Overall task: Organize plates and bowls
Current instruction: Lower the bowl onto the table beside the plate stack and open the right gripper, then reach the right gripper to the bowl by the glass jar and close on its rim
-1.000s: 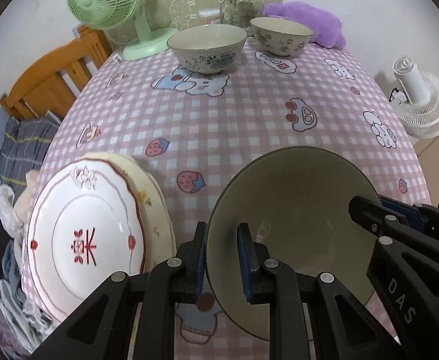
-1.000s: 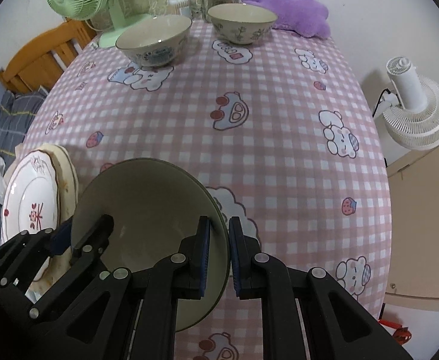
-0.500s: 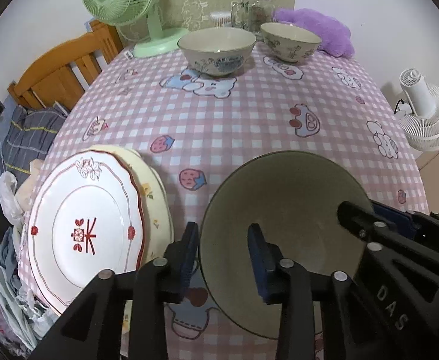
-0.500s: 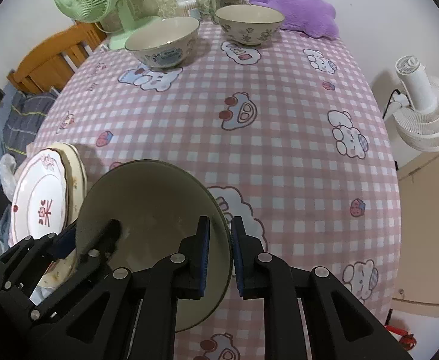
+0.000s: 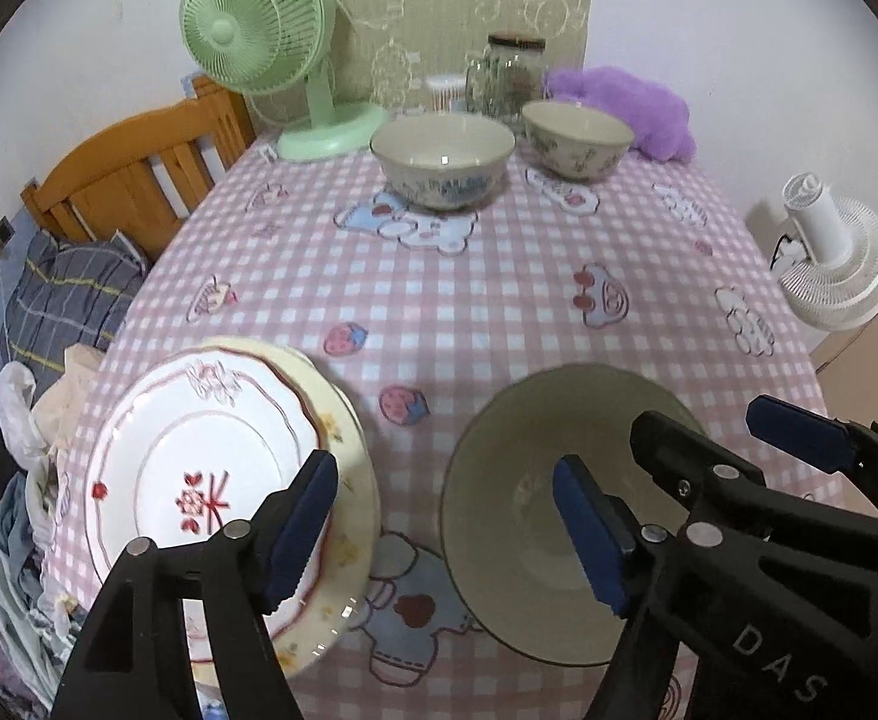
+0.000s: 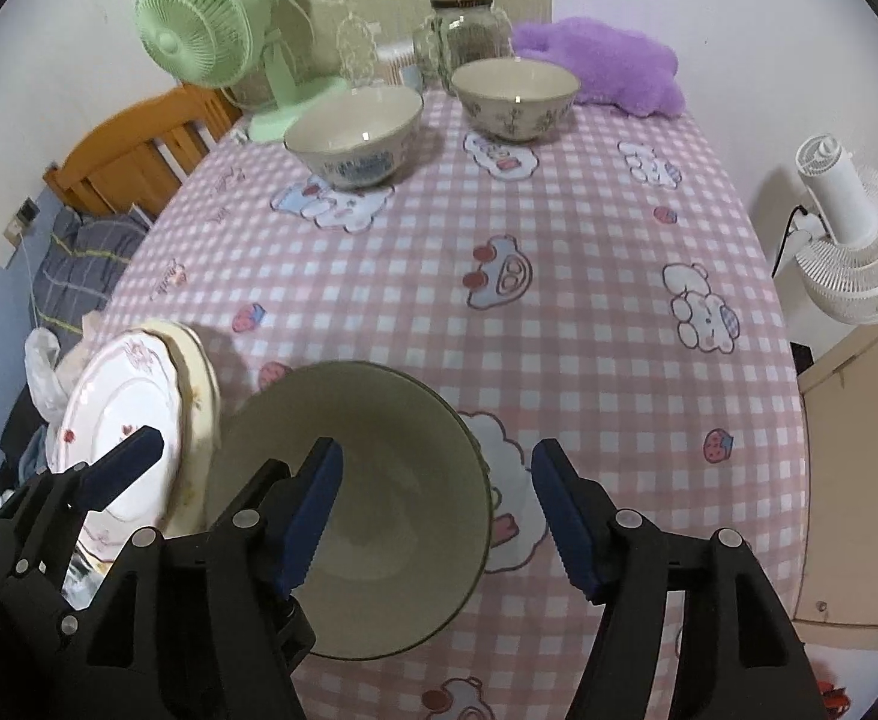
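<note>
Near edge of the table point(image 5: 499, 300): green bowl point(image 5: 559, 516) sits upright on the checked cloth, free of both tools. Left gripper point(image 5: 445, 531) spread wide, fingers straddling the gap between the plates and the bowl's left rim, touching neither as far as I can see. Right gripper point(image 6: 432, 510) also spread; one finger hangs over the bowl's inside, the other outside its right rim, no pinch on the wall.

Plates point(image 5: 210, 480): white one with red motif stacked on a cream one, just left of the green bowl, stack overhanging the table edge slightly. Judgement: plates are being gathered in one pile at the near left.

Two patterned bowls stand at the far end, big bowl point(image 5: 442, 159) and small bowl point(image 5: 577, 138), near each other but apart, in front of the green fan point(image 5: 258, 42) and jar point(image 5: 514, 75).

Judgement: green bowl looks placed as the base for nesting; widest one, set centrally within reach. Far bowls not yet collected, so task perhaps half done. Risk: the overhanging plate stack could be knocked by the left tool.
</note>
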Available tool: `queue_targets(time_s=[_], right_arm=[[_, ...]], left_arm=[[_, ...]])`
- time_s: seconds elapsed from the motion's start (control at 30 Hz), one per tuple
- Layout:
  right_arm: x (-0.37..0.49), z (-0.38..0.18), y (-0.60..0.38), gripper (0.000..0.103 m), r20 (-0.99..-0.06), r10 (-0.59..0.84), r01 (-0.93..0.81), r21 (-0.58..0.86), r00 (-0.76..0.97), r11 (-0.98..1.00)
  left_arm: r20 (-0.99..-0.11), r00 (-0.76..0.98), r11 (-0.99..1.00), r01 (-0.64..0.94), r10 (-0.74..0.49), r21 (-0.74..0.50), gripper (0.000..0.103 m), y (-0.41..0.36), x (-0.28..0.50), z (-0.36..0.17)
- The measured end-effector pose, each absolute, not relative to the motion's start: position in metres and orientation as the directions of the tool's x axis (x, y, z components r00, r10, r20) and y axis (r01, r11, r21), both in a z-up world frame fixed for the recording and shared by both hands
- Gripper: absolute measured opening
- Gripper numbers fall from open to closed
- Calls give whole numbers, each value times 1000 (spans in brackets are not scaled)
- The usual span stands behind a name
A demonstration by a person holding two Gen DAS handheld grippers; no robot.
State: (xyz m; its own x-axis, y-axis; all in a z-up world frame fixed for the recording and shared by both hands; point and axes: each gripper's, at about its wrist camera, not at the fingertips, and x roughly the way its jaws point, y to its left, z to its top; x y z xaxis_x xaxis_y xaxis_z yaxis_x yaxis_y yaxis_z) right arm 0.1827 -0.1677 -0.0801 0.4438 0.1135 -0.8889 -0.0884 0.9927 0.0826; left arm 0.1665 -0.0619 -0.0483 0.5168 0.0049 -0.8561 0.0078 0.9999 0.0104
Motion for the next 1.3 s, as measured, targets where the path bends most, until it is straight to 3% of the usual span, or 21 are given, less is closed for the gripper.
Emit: queue_targets(time_s=[0.37,0.63,1.03,1.3], right_arm=[[181,-33,-140,75,-826,38,-23,30,563,999],[216,-8,-132,78,-774,1,0,2,634,1000],[325,-13,-133,78,-748,91,-95,37,657,995],[385,-37,-131,78,-764,121,-121,57,633,991]], left_arm=[[-801,592,995,97,-86,-35,83,-31,180,-9],[-764,640,996,86,-79,-31,85,-27,223,11],[-743,669,999,-43,37,11,84,-32,320,7],[-767,641,999,-45,12,-22,78,-32,369,-14]])
